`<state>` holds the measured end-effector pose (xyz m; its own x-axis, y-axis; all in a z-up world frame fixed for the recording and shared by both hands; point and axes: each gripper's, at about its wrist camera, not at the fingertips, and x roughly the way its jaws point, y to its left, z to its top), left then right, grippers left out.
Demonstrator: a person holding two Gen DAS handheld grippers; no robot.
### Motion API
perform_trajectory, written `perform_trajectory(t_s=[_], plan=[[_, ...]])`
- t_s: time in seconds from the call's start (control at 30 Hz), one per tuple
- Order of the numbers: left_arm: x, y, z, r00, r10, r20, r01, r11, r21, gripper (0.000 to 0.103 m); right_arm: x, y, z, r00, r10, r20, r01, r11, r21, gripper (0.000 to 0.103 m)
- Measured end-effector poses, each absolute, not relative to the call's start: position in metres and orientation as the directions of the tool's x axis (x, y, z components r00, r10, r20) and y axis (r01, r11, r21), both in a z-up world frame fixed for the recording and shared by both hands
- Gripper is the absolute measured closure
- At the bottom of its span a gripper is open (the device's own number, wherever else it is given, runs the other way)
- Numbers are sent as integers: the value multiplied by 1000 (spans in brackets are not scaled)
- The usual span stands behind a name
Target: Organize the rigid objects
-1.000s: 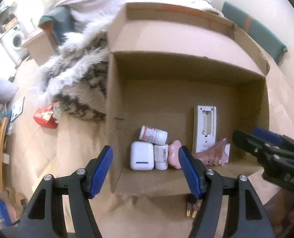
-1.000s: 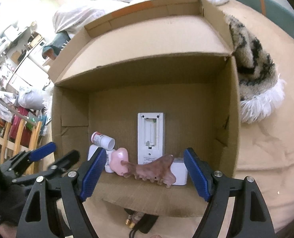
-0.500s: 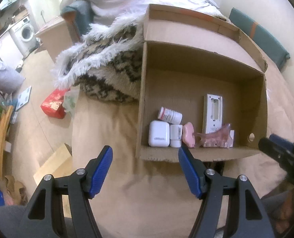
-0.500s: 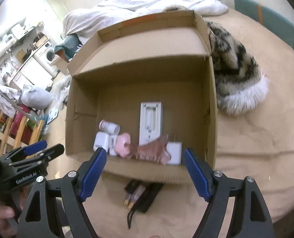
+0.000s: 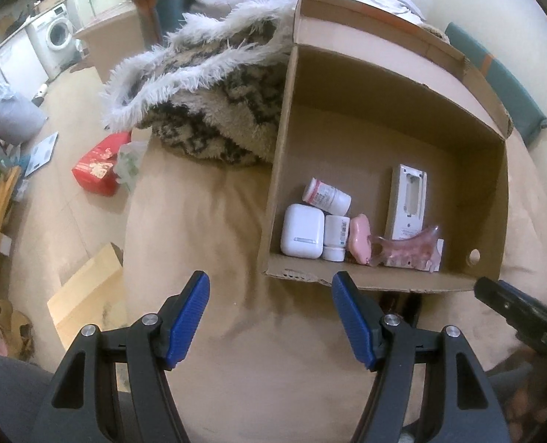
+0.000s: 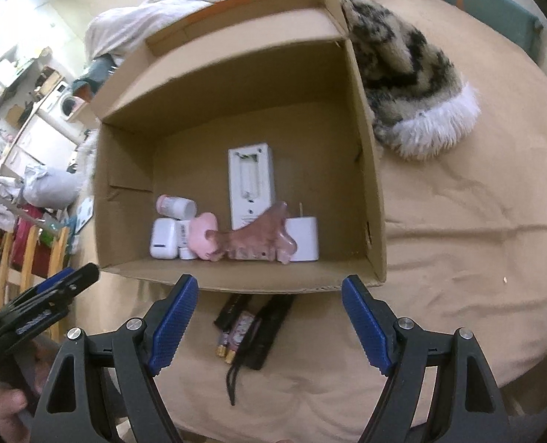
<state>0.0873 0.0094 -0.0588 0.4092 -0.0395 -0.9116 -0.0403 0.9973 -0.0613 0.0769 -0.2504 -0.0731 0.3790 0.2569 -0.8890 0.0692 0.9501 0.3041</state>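
Sorting looks mostly done: the cardboard box [image 6: 369, 199] already holds a row of small items along its near wall; dark objects [image 6: 255, 325] remain outside on the bed; left gripper [image 5: 269, 313] and right gripper [image 6: 269, 317] both gape empty.

box [image 6: 369, 192]: matt cardboard | case [image 5: 302, 230]: glossy plastic | blanket [image 6: 413, 85]: fluffy

brown cardboard box [image 5: 380, 125], white case [image 5: 302, 230], spotted blanket [image 6: 402, 59]
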Motion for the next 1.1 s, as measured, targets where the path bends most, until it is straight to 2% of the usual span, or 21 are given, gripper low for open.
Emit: perform_trajectory(t_s=[0.2, 0.27, 0.47, 0.5, 0.57, 0.67, 0.87, 1.0, 1.1], plan=[[91, 9, -67, 369, -40, -928, -51, 997, -63, 37, 79, -247, -83, 343, 277, -898, 73, 945, 320, 18], [91, 9, -68, 358, -58, -932, -54, 995, -83, 37, 80, -243, -91, 298, 357, -885, 48, 921, 387, 18], [89, 5, -65, 358, -86, -930, -31, 994, -104, 37, 82, -225, -123, 151, 383, -911, 51, 918, 394, 19], [89, 4, -64, 357, -87, -930, -29, 994, -104, 37, 83, -223, -127, 139, 395, -908, 57, 912, 405, 21], [90, 4, -64, 357, -87, -930, -33, 994, -105, 37, 90, -217, -132, 117, 435, -893, 68, 893, 444, 44], [90, 7, -63, 363, -85, -928, -52, 992, -111, 37, 100, -205, -140, 92, 507, -857, 96, 852, 515, 63], [89, 11, -62, 361, -89, -928, -55, 992, -117, 37, 117, -179, -164, 59, 334, -941, 100, 936, 339, 64], [90, 12, -64, 354, -94, -931, -56, 991, -122, 37, 123, -168, -180, 51, 282, -958, 96, 954, 285, 64], [90, 12, -62, 363, -93, -927, -59, 991, -123, 37, 121, -160, -177, 72, 237, -969, 58, 969, 242, 72]])
